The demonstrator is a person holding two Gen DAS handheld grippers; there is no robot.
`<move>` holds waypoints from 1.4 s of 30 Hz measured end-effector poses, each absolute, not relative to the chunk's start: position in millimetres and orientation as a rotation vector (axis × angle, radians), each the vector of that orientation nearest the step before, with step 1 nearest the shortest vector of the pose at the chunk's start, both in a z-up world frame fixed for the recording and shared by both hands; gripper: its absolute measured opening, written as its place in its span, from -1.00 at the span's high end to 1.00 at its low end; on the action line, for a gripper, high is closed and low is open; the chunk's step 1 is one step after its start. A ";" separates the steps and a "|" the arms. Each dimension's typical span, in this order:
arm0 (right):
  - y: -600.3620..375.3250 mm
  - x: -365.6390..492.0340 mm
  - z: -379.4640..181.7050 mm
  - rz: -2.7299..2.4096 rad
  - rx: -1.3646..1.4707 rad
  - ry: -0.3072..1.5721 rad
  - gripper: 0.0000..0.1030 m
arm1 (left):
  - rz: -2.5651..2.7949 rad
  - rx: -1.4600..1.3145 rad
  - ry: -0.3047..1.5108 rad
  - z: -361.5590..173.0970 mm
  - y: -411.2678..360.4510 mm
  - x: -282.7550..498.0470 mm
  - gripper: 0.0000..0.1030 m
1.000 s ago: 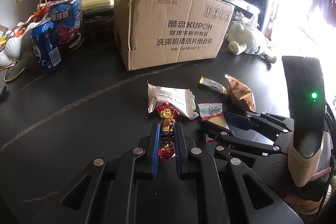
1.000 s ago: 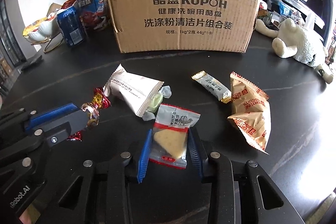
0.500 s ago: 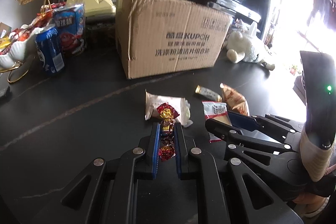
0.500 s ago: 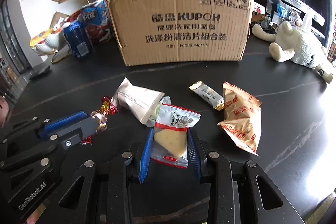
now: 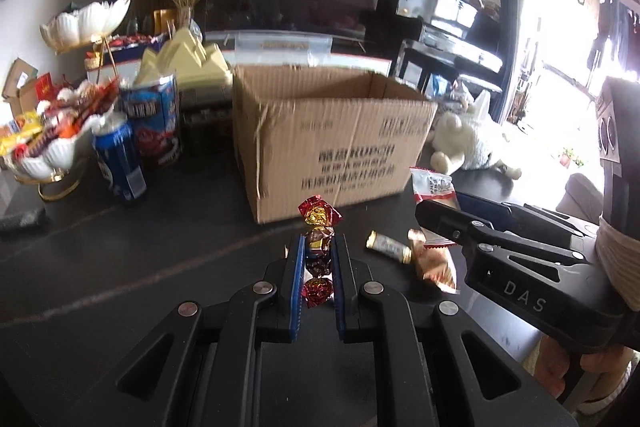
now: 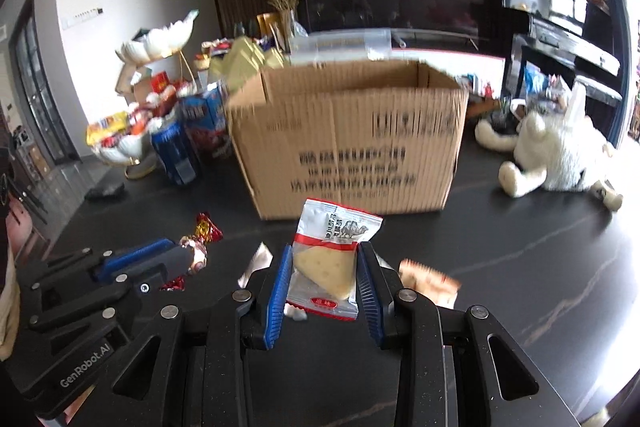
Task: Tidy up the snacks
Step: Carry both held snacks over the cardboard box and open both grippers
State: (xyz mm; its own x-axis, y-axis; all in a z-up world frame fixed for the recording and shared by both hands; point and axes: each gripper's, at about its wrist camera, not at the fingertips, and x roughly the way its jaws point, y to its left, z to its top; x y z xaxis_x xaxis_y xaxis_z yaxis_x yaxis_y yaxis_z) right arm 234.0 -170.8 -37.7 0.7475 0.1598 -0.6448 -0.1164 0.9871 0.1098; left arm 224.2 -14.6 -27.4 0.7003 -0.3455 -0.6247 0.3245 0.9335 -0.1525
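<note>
My left gripper (image 5: 316, 247) is shut on a red-and-gold foil candy (image 5: 318, 223), held above the black table. My right gripper (image 6: 322, 259) is shut on a clear cheese snack packet (image 6: 328, 259), also lifted. An open cardboard box (image 5: 332, 139) stands just beyond both grippers; it also shows in the right wrist view (image 6: 352, 143). The right gripper and its packet (image 5: 434, 187) show in the left wrist view. The left gripper and candy (image 6: 200, 243) show in the right wrist view. A small gold-ended bar (image 5: 388, 247) and an orange packet (image 5: 436, 263) lie on the table below.
A blue can (image 5: 120, 159), a blue snack tub (image 5: 154, 123) and white shell-shaped bowls of snacks (image 5: 44, 143) stand left of the box. A white plush toy (image 6: 560, 155) lies to its right. A white packet (image 6: 256, 263) lies under my right gripper.
Both grippers have risen from the table with their snacks and tilted up toward the open box top. The snacks on the table have dropped lower in view.
</note>
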 end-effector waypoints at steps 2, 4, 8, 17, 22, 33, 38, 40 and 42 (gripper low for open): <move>-172.5 238.5 -27.6 0.159 0.064 0.691 0.33 | -0.372 -0.033 0.686 -15.3 -16.5 229.0 0.72; -174.2 242.6 -18.0 0.159 0.062 0.669 0.33 | -0.368 -0.029 0.668 -2.7 -18.1 235.0 0.72; -178.7 253.4 2.5 0.169 0.060 0.630 0.33 | -0.357 -0.017 0.633 20.2 -20.8 245.4 0.72; -191.3 279.4 40.6 0.179 0.064 0.582 0.33 | -0.353 0.002 0.577 60.1 -31.5 269.6 0.72; -195.6 298.1 51.9 0.188 0.049 0.578 0.33 | -0.343 0.011 0.578 68.0 -35.9 289.9 0.72; -209.4 357.9 48.0 0.197 0.042 0.627 0.33 | -0.332 0.034 0.611 65.6 -50.1 348.5 0.72; -212.6 381.9 37.3 0.201 0.044 0.643 0.33 | -0.331 0.035 0.641 52.4 -54.7 374.8 0.72; -213.6 390.4 32.7 0.204 0.052 0.648 0.32 | -0.318 0.029 0.644 48.6 -54.4 382.4 0.68; -212.6 396.3 28.3 0.199 0.036 0.647 0.26 | -0.283 0.038 0.643 44.6 -54.0 387.2 0.46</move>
